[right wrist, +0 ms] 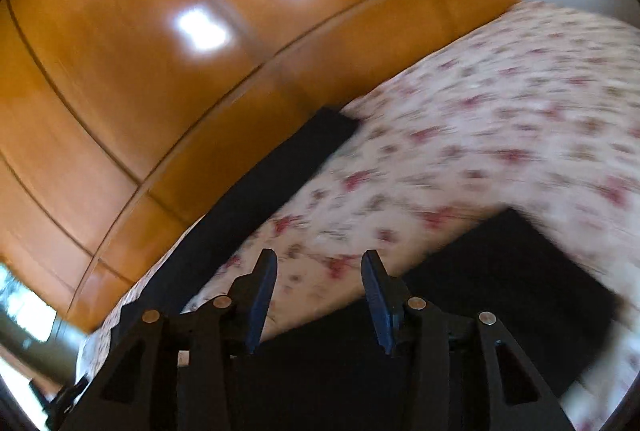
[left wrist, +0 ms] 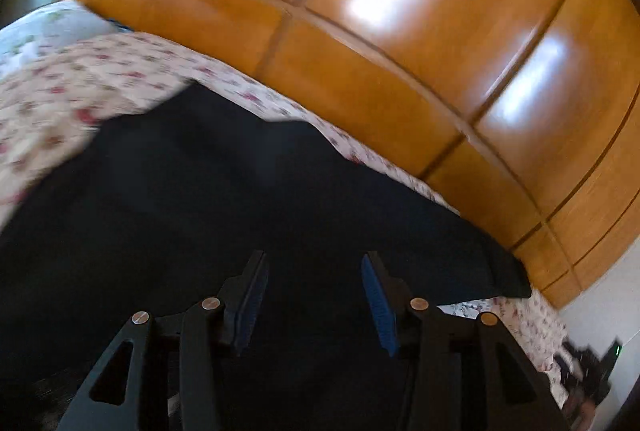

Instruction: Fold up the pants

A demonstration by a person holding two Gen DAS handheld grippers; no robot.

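Dark navy pants [left wrist: 208, 199] lie spread on a floral bedsheet [left wrist: 80, 87]. In the left wrist view they fill the lower half of the picture. My left gripper [left wrist: 314, 295] hovers over them, open, blue pads apart with only cloth seen behind the gap. In the right wrist view one strip of the pants [right wrist: 272, 183] runs along the bed's far edge, and a wider dark panel [right wrist: 480, 291] lies at lower right. My right gripper [right wrist: 318, 297] is open above the sheet [right wrist: 500, 119] and the dark cloth's edge, holding nothing. Both views are motion-blurred.
A glossy wooden wardrobe [left wrist: 400, 31] stands close behind the bed, also filling the upper left of the right wrist view as wardrobe doors [right wrist: 140, 51]. A pale pillow [left wrist: 44, 27] lies at far left. Dark clutter [left wrist: 588, 363] sits beyond the bed's right end.
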